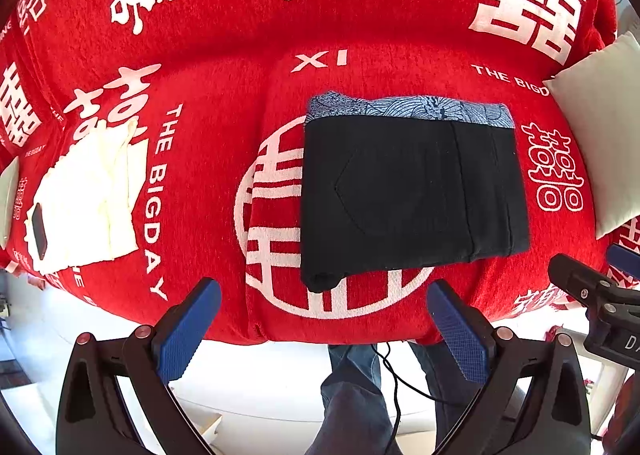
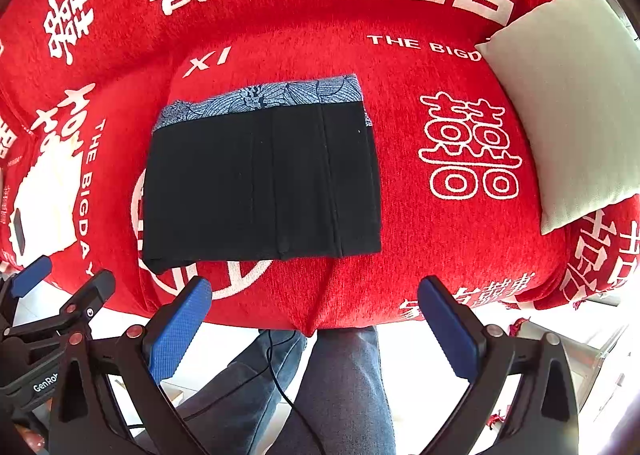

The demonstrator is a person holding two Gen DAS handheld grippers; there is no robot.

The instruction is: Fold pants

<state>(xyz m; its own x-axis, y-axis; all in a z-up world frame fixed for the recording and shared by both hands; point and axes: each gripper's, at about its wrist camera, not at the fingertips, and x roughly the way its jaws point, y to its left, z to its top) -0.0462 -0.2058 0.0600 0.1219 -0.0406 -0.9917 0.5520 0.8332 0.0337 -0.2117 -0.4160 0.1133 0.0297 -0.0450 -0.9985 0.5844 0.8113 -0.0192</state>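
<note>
Black pants (image 1: 408, 195) lie folded into a flat rectangle on the red sofa cover (image 1: 224, 55), with a blue patterned lining strip (image 1: 408, 107) along the far edge. The right wrist view shows the same pants (image 2: 260, 183) left of centre. My left gripper (image 1: 324, 331) hangs open in front of the sofa's front edge, nothing between its blue pads (image 1: 188, 331). My right gripper (image 2: 316, 329) is also open and empty, held back from the pants. Each gripper shows at the edge of the other's view: the right gripper (image 1: 600, 295) and the left gripper (image 2: 60, 295).
A folded white garment (image 1: 88, 199) with a dark tag lies on the sofa at the left. A pale cushion (image 2: 572, 103) leans at the right. A person's legs in jeans (image 2: 332, 395) and a thin black cable (image 1: 394, 383) are below the sofa's front edge.
</note>
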